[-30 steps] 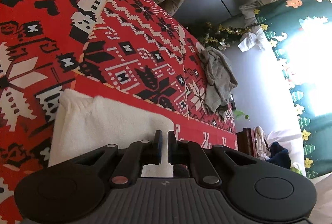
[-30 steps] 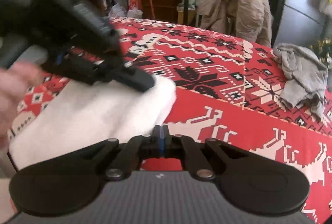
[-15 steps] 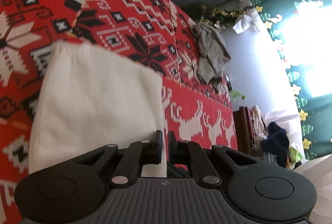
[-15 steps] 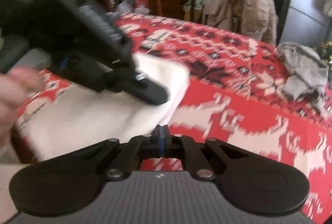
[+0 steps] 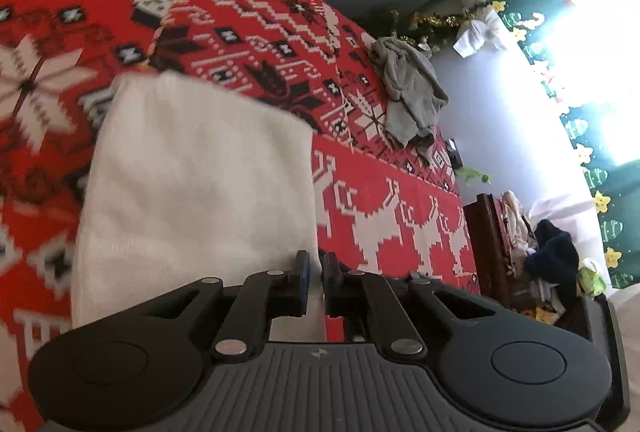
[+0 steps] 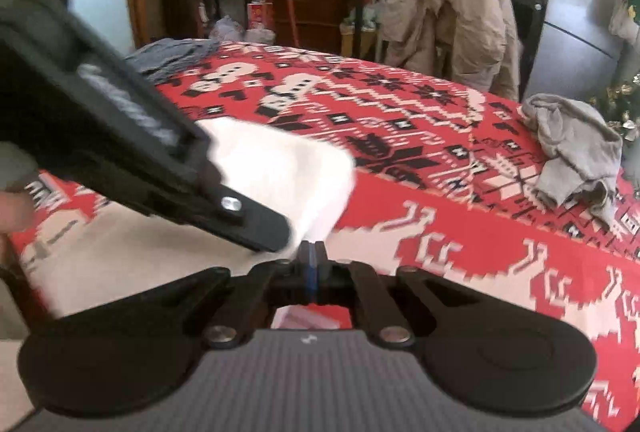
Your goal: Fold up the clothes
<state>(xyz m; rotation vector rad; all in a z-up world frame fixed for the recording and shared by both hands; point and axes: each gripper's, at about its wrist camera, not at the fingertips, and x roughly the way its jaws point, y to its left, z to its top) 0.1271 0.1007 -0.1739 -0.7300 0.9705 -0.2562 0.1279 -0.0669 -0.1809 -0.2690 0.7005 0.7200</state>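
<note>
A: Where is the garment?
B: A folded white knit garment [image 5: 200, 184] lies on the red patterned tablecloth [image 5: 392, 200], at the near left part of the table. Its near right corner runs back between the fingers of the left gripper [image 5: 315, 268].

A: So the left one has it?
B: Yes. In the left wrist view the two blue-padded fingers stand close together with a strip of white cloth between them, so that gripper is clenched on the garment's near edge.

A: And the right gripper?
B: The right gripper [image 6: 313, 256] has its fingers pressed flat together. The white cloth's edge reaches right up to its tips, but I cannot tell whether any fabric is caught in them.

A: How do the two tools sit?
B: In the right wrist view the left gripper's black body comes in from the upper left, slanting down over the white garment, with its tip just beside the right gripper's tips. Part of a hand [image 6: 14, 208] shows at the left edge, blurred.

A: What else is on the table?
B: A crumpled grey garment [image 6: 572, 152] lies at the far right of the cloth, well apart from the white one. Beyond the table's far edge a tan jacket [image 6: 452, 24] hangs over a chair.
</note>
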